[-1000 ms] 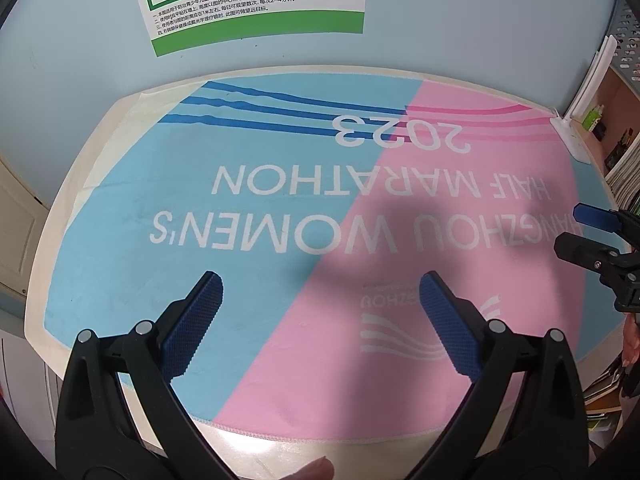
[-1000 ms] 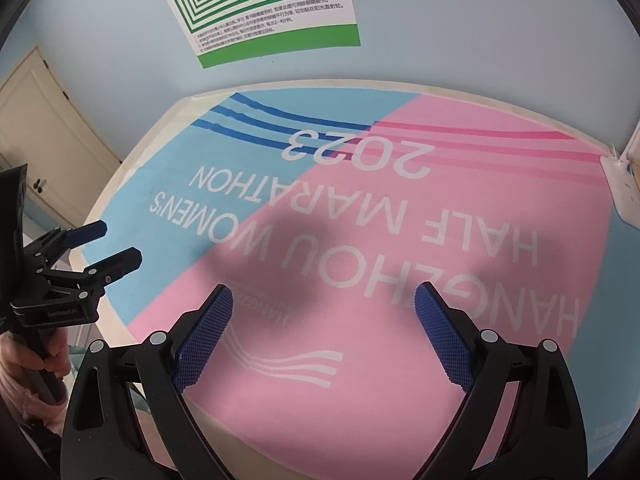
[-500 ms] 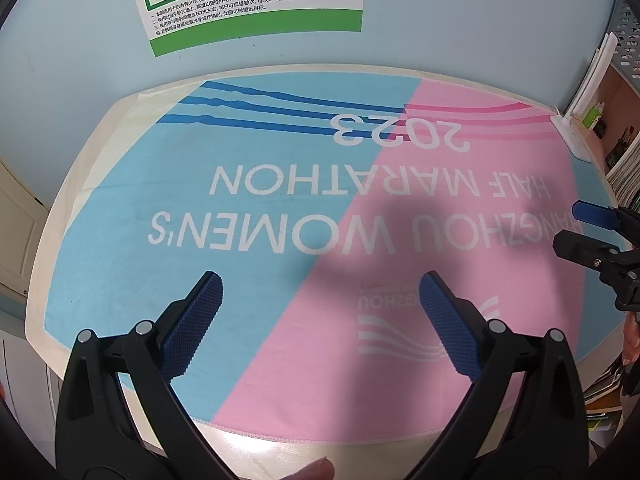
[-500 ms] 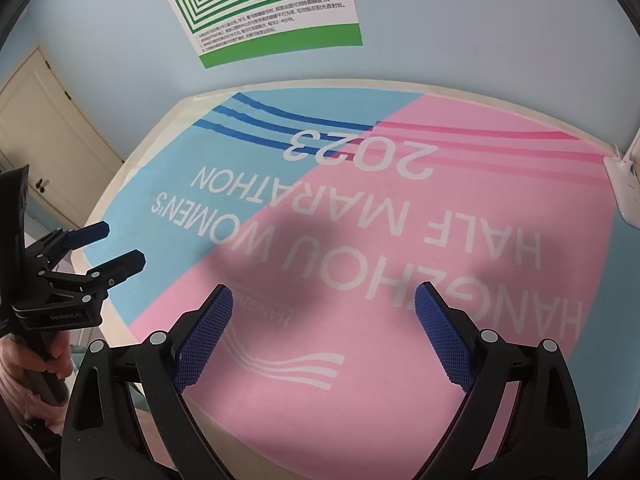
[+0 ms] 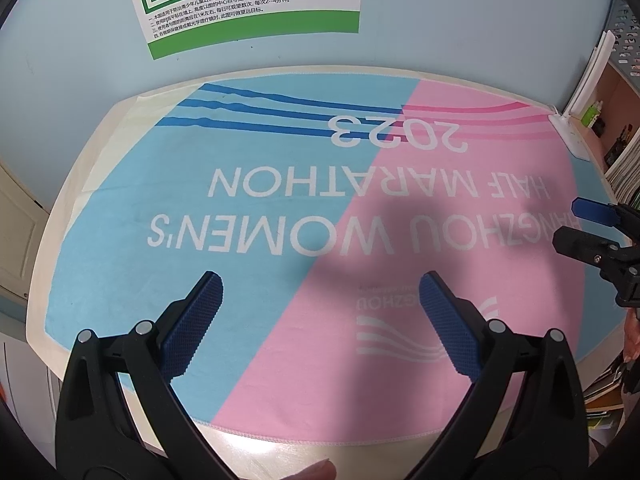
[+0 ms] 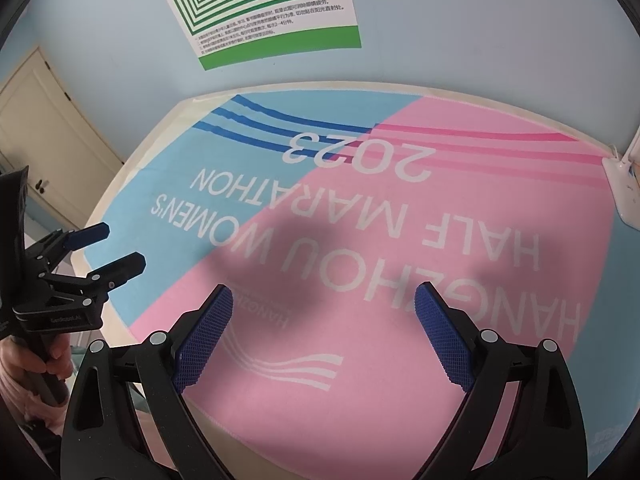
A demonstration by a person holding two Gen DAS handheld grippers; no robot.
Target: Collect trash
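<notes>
No trash shows in either view. A blue and pink towel [image 5: 280,208] printed "HANGZHOU WOMEN'S HALF MARATHON 2023" covers the tabletop; it also shows in the right wrist view [image 6: 400,220]. My left gripper [image 5: 320,300] is open and empty above the towel's near edge. My right gripper [image 6: 324,312] is open and empty above the pink part. Each gripper shows in the other's view: the right one [image 5: 568,224] at the right edge, the left one [image 6: 116,248] at the left edge, both with jaws apart.
A green and white poster [image 5: 248,0] hangs on the blue wall behind the table. A white device [image 5: 568,132] stands at the table's far right corner, beside shelves with books [image 5: 624,160]. A cream door [image 6: 44,148] is at the left.
</notes>
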